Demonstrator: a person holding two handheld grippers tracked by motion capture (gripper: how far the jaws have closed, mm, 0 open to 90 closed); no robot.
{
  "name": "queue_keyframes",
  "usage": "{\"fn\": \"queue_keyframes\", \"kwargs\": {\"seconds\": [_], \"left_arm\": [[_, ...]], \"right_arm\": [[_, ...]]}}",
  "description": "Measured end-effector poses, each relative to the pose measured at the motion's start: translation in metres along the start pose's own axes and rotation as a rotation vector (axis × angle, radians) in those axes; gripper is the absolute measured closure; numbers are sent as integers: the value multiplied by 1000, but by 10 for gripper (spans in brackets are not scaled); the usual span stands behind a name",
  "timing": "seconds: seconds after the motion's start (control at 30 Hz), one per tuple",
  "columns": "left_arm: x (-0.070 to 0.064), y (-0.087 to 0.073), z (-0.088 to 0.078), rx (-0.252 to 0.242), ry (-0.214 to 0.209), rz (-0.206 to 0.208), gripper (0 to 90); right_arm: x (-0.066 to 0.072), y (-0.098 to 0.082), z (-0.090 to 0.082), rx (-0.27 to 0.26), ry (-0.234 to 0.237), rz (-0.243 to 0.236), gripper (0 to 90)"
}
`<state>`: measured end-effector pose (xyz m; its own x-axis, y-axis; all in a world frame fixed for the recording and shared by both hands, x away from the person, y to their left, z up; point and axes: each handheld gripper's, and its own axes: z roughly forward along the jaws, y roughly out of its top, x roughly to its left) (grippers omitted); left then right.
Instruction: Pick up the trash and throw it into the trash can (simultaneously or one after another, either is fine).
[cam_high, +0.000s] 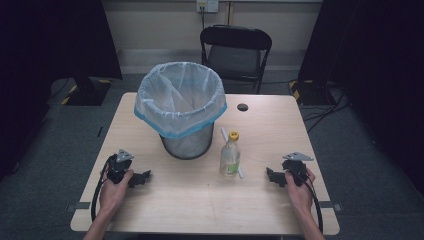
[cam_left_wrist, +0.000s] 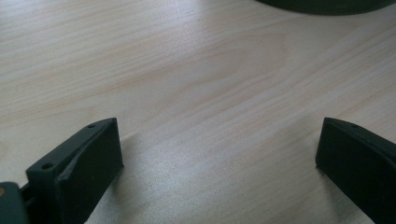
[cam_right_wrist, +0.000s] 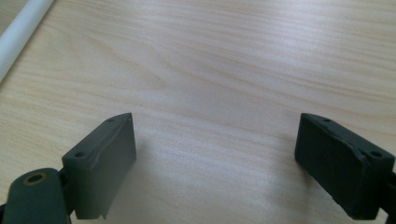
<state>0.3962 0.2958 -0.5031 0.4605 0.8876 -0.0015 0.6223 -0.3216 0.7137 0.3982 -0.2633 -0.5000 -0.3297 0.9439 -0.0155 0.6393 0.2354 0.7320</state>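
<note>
A mesh waste bin (cam_high: 186, 142) lined with a white bag with a blue hem (cam_high: 180, 97) stands at the table's middle back. To its right a small clear bottle (cam_high: 230, 157) with a yellow cap stands upright, with a white stick (cam_high: 240, 171) lying behind it. My left gripper (cam_high: 145, 176) rests on the table at the front left, open, with bare wood between its jaws (cam_left_wrist: 219, 154). At the front right my right gripper (cam_high: 270, 175) rests open too, nothing between its jaws (cam_right_wrist: 215, 154). The white stick (cam_right_wrist: 18, 32) crosses the top left corner of the right gripper view.
The wooden table (cam_high: 200, 200) has a round cable hole (cam_high: 242, 107) at the back. A black folding chair (cam_high: 236, 50) stands behind the table. The bin's dark base (cam_left_wrist: 327, 4) edges the top of the left gripper view.
</note>
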Motion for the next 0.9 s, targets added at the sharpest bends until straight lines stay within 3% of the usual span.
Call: {"fn": "queue_keyframes", "kwargs": {"seconds": [0.43, 0.7, 0.83, 0.9], "left_arm": [[0, 0, 0, -4, 7, 1, 3], [1, 0, 0, 0, -4, 2, 0], [1, 0, 0, 1, -4, 6, 0], [0, 0, 0, -1, -4, 6, 1]], "right_arm": [[-1, 0, -1, 5, 8, -7, 122], [0, 3, -6, 5, -2, -34, 193], [-1, 7, -12, -21, 17, -29, 192], [3, 12, -17, -41, 56, -35, 191]]}}
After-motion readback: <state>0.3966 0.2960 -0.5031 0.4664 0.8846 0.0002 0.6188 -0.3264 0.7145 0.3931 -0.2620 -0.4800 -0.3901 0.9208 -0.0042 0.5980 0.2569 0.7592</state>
